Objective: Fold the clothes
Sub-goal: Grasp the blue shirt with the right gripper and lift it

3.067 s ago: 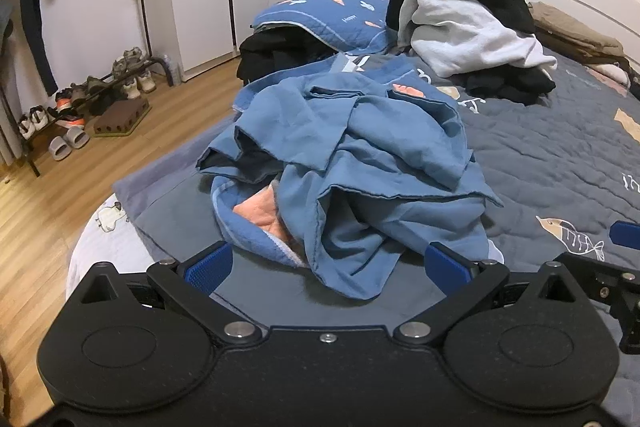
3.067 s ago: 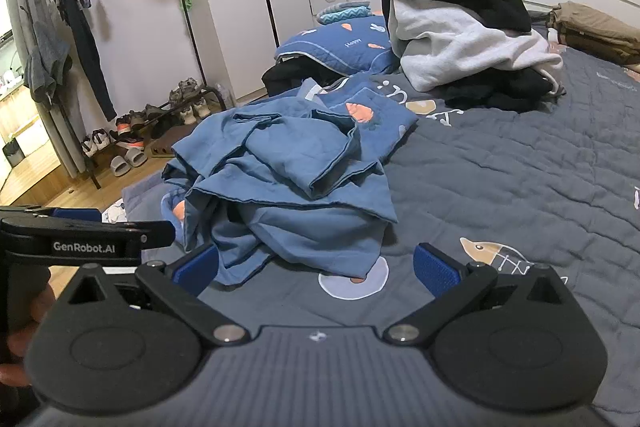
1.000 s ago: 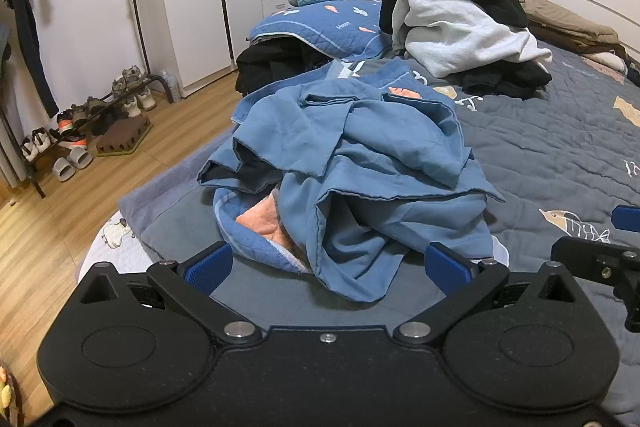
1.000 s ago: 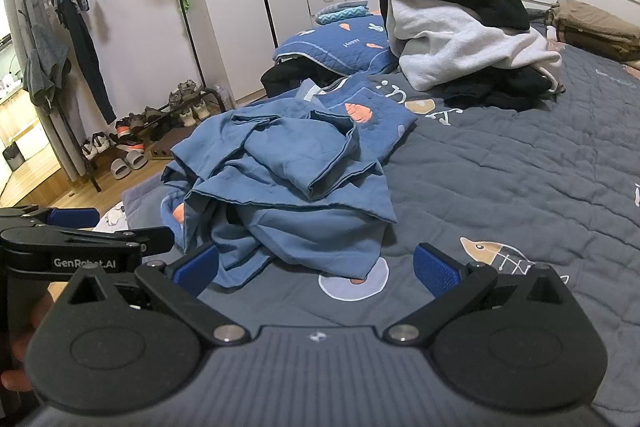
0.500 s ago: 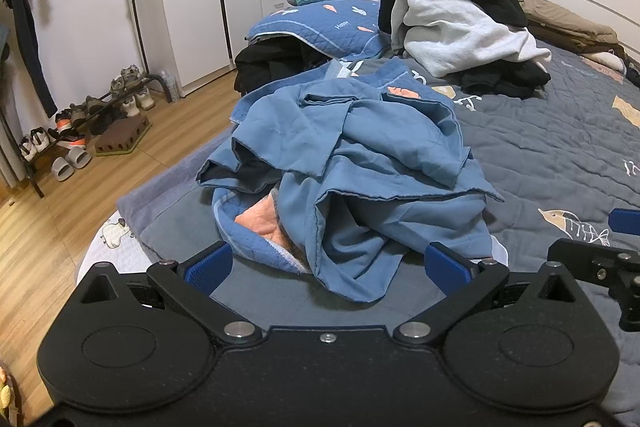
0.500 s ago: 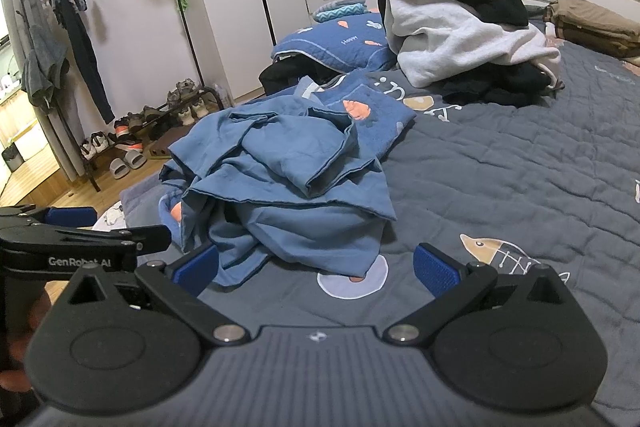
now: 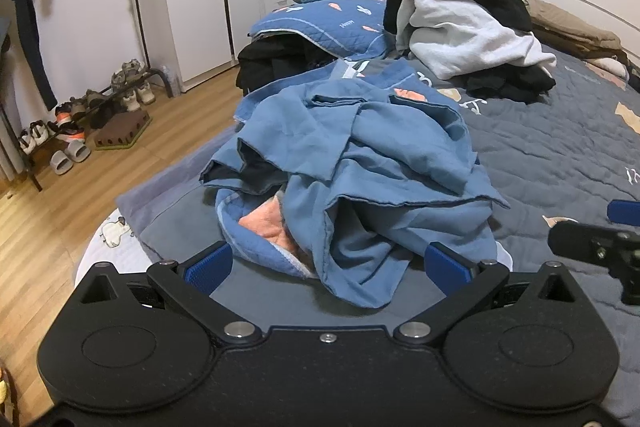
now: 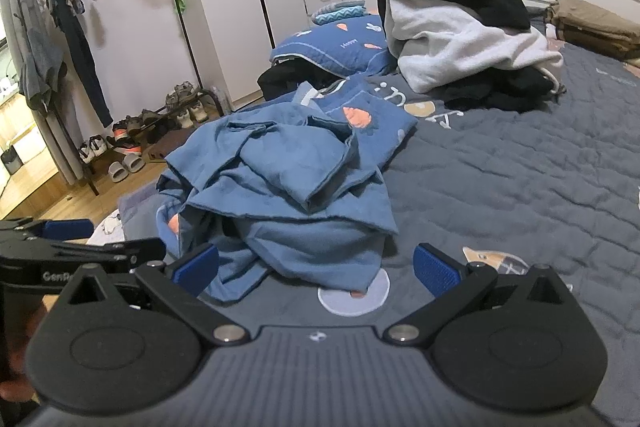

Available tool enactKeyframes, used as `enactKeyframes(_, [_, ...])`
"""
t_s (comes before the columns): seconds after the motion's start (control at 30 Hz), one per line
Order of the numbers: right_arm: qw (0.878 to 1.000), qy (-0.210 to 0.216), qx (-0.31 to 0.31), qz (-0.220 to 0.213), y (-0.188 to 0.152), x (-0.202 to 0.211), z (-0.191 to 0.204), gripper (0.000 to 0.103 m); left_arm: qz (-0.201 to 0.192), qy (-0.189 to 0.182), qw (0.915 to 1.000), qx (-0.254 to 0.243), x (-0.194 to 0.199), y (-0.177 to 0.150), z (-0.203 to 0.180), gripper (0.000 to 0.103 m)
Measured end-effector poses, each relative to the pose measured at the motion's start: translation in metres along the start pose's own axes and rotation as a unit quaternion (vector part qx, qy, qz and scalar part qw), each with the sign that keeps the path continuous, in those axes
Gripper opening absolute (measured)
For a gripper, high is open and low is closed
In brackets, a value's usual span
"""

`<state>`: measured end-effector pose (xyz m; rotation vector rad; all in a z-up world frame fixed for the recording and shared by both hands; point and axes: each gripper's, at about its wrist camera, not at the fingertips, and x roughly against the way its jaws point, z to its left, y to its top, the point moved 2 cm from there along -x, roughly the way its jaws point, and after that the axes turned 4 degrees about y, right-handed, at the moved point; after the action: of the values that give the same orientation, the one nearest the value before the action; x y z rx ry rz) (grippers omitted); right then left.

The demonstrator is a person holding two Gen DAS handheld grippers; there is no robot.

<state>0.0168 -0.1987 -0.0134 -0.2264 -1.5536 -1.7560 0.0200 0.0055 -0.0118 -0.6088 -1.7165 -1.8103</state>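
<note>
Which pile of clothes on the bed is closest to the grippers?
The crumpled blue pile, right in front of both open grippers. The black-and-white pile sits farther back by the headboard.

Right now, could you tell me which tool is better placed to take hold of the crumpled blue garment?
Probably the left tool: it is open with the blue garment's hem between its fingers. The right tool, also open, sits slightly off toward the bare quilt.

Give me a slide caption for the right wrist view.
Open right tool faces a crumpled blue garment on the grey quilted bed, with the left tool alongside.
</note>
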Motion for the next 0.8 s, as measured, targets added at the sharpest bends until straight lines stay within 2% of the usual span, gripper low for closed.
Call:
enactKeyframes(0.53, [0.998,0.004,0.057,0.008,0.019,-0.080,0.006,0.103,-0.005,0.020,0.9987,0.046,-0.013,0.020,0.029,0.103])
enactKeyframes(0.8, [0.998,0.015,0.063,0.009,0.025,-0.117,0.004,0.099,0.001,0.008,0.9970,0.078,-0.018,0.026,0.041,0.103])
